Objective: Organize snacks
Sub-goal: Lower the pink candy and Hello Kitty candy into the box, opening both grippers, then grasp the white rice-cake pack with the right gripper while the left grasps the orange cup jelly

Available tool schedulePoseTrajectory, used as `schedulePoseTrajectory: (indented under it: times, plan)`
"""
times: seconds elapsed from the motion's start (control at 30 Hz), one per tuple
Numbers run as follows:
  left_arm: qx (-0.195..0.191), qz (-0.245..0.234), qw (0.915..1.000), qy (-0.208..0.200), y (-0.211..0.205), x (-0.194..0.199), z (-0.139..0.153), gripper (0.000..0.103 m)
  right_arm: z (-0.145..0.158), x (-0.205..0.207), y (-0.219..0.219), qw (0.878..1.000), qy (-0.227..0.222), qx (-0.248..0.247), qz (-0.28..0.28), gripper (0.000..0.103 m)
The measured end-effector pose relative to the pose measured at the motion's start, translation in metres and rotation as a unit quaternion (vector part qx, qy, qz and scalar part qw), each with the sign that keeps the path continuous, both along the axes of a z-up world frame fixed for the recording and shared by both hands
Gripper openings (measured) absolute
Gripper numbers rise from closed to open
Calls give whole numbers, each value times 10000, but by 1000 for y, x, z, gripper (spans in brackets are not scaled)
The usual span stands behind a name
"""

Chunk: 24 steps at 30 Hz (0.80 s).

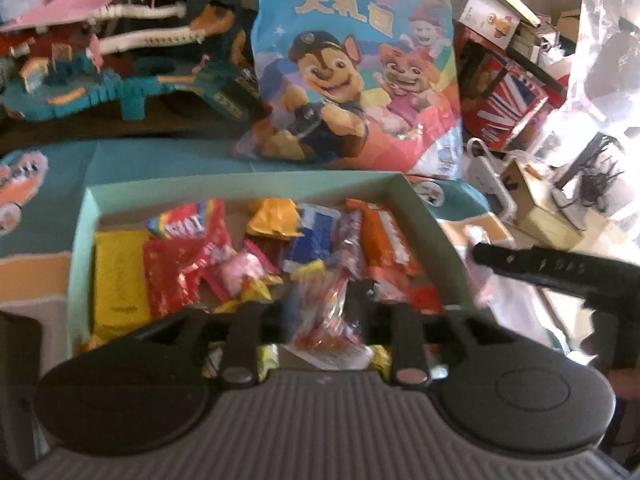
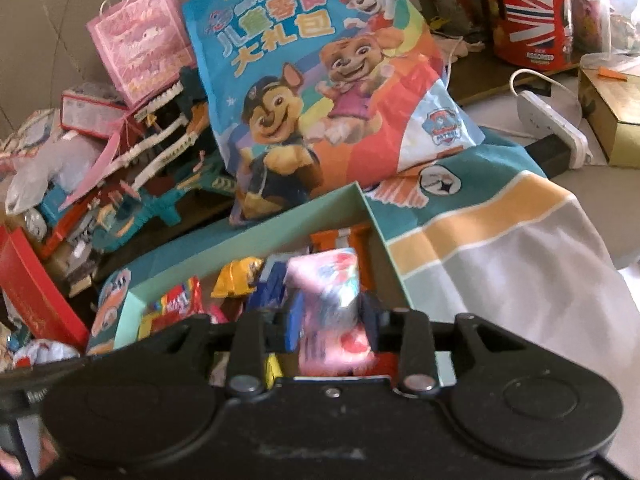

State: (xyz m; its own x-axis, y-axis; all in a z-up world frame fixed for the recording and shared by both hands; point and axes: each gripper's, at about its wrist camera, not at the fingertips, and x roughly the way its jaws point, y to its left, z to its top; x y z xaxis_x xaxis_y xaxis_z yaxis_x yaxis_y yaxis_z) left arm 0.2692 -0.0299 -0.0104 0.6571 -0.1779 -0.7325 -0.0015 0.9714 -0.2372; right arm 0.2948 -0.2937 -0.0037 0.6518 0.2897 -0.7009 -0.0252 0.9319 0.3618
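A mint green box point(image 1: 80, 232) holds several snack packets: a yellow pack point(image 1: 120, 276), red Skittles bags point(image 1: 188, 232), orange bars point(image 1: 384, 236). My left gripper point(image 1: 324, 312) is shut on a clear red-and-blue candy packet point(image 1: 328, 320) over the box's near side. My right gripper point(image 2: 332, 320) is shut on a pink snack packet point(image 2: 328, 300) above the box's point(image 2: 360, 204) right part. The right gripper also shows in the left wrist view point(image 1: 480, 252), just past the box's right wall.
A large blue cartoon-dog snack bag point(image 1: 352, 64) stands behind the box. A teal toy set point(image 1: 120, 60) lies at the back left. A red Union Jack tin point(image 2: 528, 20), a power strip point(image 2: 552, 124) and a cardboard box point(image 2: 612, 116) sit to the right. The striped cloth point(image 2: 500, 240) covers the table.
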Motion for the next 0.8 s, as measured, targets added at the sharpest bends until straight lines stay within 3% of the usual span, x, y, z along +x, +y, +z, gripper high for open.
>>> schedulePoseTrajectory:
  times: [0.07, 0.27, 0.8]
  plan:
    - [206, 183, 9996, -77, -3, -2, -4, 95, -3, 3, -2, 9999, -6, 67, -100, 81]
    - [206, 265, 9994, 124, -4, -8, -15, 103, -10, -5, -5, 9996, 50, 137, -259, 103]
    - [219, 303, 9992, 143, -10, -48, 4, 103, 8, -54, 3, 9996, 144, 175, -153, 103]
